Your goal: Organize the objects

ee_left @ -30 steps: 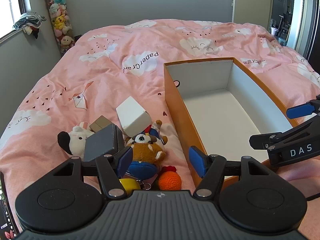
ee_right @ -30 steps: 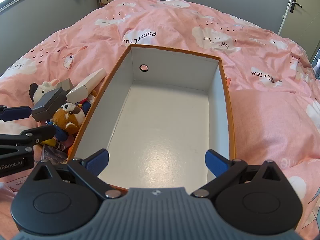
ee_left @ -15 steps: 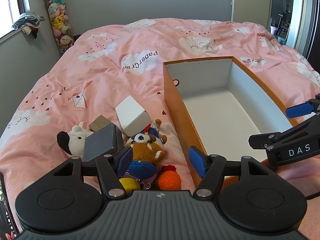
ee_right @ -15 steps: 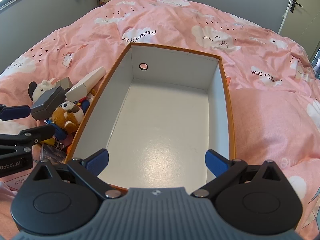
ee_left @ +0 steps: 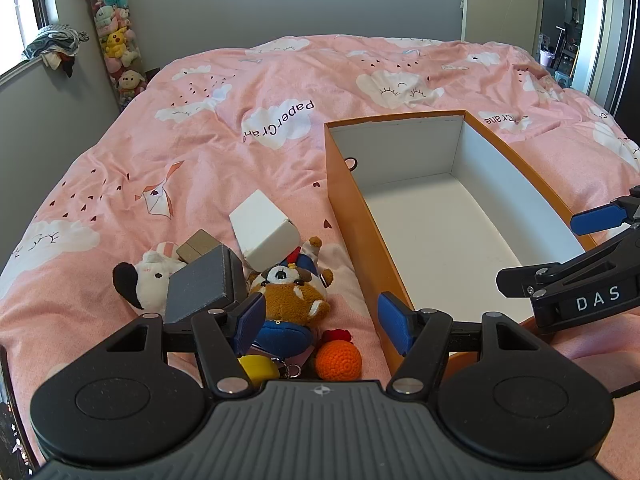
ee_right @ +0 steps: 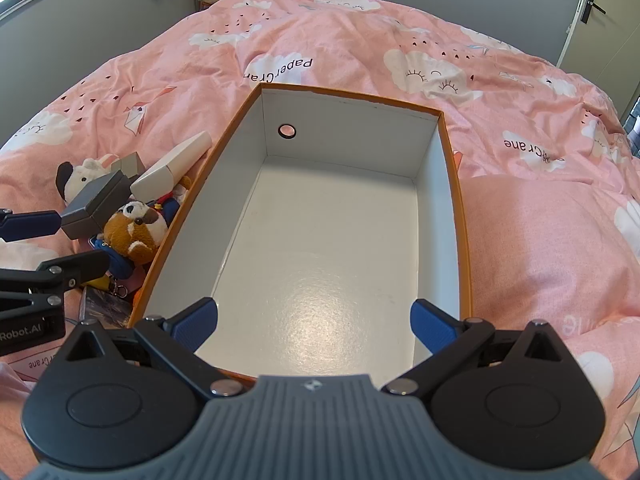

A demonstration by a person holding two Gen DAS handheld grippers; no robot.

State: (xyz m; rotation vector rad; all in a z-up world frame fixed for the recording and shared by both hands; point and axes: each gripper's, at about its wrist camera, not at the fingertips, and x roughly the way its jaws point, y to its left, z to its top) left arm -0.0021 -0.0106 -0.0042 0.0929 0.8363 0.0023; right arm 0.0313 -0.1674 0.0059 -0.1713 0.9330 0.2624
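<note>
An orange box (ee_left: 352, 236) with a white inside (ee_right: 320, 264) lies open on the pink bed; nothing is in it. Left of it is a pile: a white box (ee_left: 262, 230), a grey box (ee_left: 200, 280), a brown plush dog (ee_left: 294, 300), a white plush (ee_left: 148, 280), an orange crochet ball (ee_left: 338, 360) and a yellow piece (ee_left: 256, 366). My left gripper (ee_left: 322, 318) is open above the pile's near end. My right gripper (ee_right: 314, 324) is open over the box's near end.
The pink duvet (ee_left: 240, 120) covers the whole bed. A tube of plush toys (ee_left: 116, 48) stands against the far wall. A door (ee_left: 474, 0) is at the back right. A dark card (ee_right: 106, 304) lies by the box's near left corner.
Almost nothing has changed. Both grippers stay open and hold their places, with only a very slight drift of the views.
</note>
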